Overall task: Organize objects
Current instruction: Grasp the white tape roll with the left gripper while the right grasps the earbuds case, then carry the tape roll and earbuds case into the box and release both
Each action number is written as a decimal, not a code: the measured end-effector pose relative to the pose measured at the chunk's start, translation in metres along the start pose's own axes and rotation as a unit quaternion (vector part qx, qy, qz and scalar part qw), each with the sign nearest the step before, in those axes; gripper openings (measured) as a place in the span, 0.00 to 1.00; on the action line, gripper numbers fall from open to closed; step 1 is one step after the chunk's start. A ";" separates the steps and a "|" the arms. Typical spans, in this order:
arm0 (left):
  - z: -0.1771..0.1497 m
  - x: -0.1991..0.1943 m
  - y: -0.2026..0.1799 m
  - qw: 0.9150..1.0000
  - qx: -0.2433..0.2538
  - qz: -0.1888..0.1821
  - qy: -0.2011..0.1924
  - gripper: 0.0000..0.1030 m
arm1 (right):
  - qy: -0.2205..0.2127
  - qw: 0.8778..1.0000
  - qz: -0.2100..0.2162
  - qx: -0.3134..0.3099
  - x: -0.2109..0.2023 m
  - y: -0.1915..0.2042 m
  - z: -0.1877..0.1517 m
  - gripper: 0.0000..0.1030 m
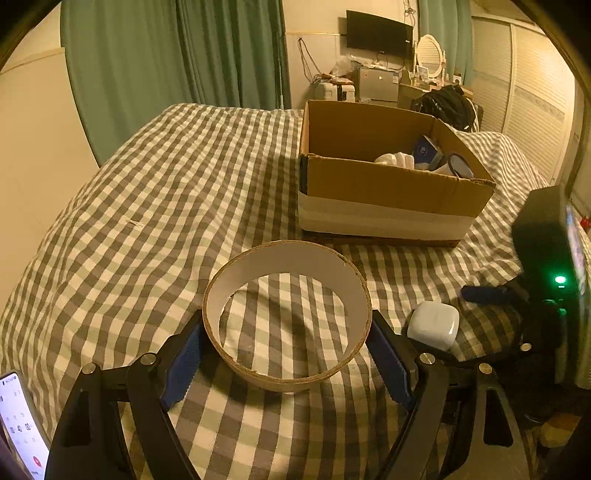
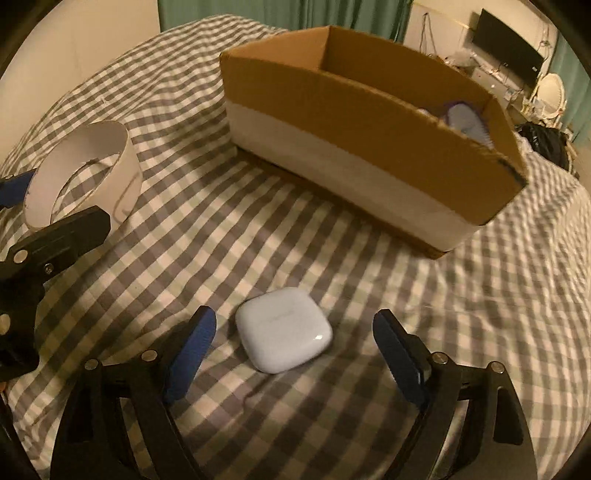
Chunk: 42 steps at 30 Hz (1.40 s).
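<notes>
Left gripper (image 1: 286,352) is clamped on the cardboard ring (image 1: 286,314), a pad pressed to each outer side, evidently to carry it to the cardboard box (image 1: 388,184) ahead and to its right. Right gripper (image 2: 291,354) stands spread astride the white earbud case (image 2: 283,329), pads clear of it; a pickup looks imminent. Inside the box, at its far end, lie a white item, a blue item and a dark-rimmed round object.

bed (image 1: 184,192) in grey-white checked cover | green curtains (image 1: 177,51) behind it | cream wall (image 1: 33,147) | black wall-mounted TV (image 1: 378,33) | cluttered desk (image 1: 410,88) with oval white mirror (image 1: 429,53) | white louvred wardrobe doors (image 1: 532,103) | warm dim yellow light
</notes>
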<state>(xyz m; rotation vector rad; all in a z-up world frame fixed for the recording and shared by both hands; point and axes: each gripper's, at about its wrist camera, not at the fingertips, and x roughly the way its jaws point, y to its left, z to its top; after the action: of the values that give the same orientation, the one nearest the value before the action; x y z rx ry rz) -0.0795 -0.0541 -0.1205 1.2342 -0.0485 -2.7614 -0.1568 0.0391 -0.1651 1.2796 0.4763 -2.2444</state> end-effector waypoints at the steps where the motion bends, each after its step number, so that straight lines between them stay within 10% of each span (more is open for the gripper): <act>1: 0.000 0.001 0.000 1.000 0.001 0.003 0.000 0.82 | 0.008 1.000 0.007 0.002 0.004 0.000 0.001 0.76; 5: -0.001 0.001 0.000 1.000 0.003 0.002 0.002 0.82 | 0.027 0.999 0.020 0.011 0.013 -0.004 0.000 0.55; 23: 0.047 -0.025 -0.014 0.998 0.026 -0.025 -0.042 0.82 | -0.127 0.990 -0.002 0.057 -0.093 -0.036 0.008 0.55; 42: 0.195 0.035 -0.047 0.993 0.050 -0.049 -0.097 0.82 | -0.228 0.970 -0.048 0.067 -0.138 -0.115 0.151 0.55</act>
<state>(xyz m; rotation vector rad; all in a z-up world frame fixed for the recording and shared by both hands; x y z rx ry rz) -0.2520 -0.0152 -0.0196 1.0114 -0.1489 -2.9893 -0.2688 0.0874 0.0348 0.7674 0.2201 -2.5872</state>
